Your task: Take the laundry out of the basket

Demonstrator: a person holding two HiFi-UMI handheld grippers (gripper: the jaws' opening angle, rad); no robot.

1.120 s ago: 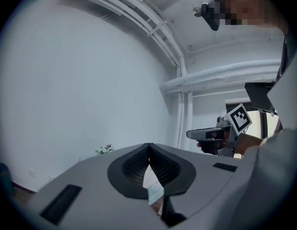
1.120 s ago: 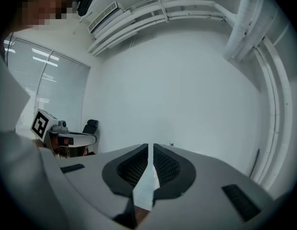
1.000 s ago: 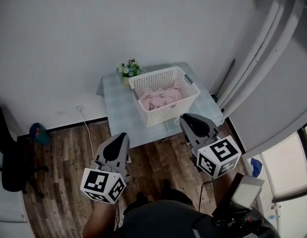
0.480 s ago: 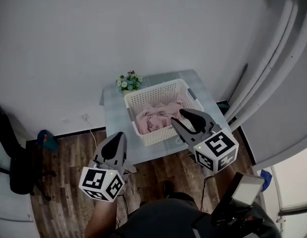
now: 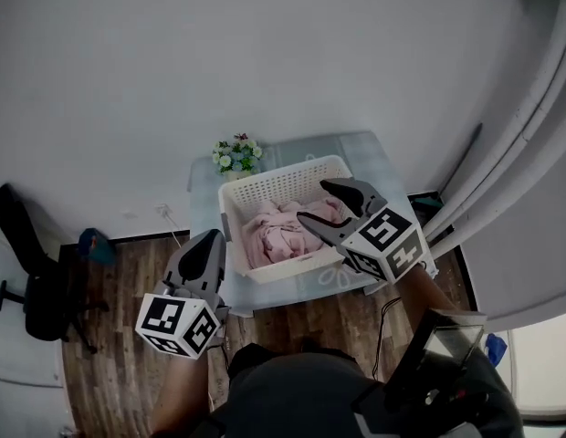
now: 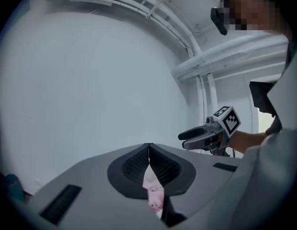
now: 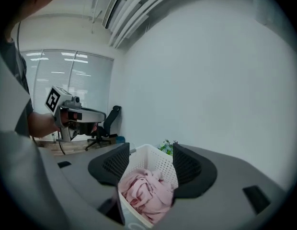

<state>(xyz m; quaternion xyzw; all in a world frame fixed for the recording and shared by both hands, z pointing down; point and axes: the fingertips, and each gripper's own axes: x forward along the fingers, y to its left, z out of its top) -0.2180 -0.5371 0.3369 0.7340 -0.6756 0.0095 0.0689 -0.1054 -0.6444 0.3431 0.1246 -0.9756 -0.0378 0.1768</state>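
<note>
The right claw (image 5: pixel 314 201) has come forward from the near side of the basket (image 5: pixel 265 177) and now hangs over its open top. Its jaws, pressed together a second ago, are opening, about half apart, with nothing between the pads. In the right gripper view the pink laundry (image 7: pixel 146 190) shows beyond and below the gap. This reads as the reach for a first grab, so no garment has left the basket yet. How close the tips are to the cloth is hard to judge from above.

The left claw (image 5: pixel 208 241) stays back on the basket's near left side. Its ribbed dark pads are closed tip to tip and hold nothing.

The laundry (image 5: pixel 276 234) lies crumpled inside the basket, a soft, thin pink heap with loose folds. The basket is white rigid plastic, rectangular, with perforated lattice walls. It sits on a pale, glossy surface (image 5: pixel 356 149), with a small bunch of flowers (image 5: pixel 235 154) behind its far left corner.
</note>
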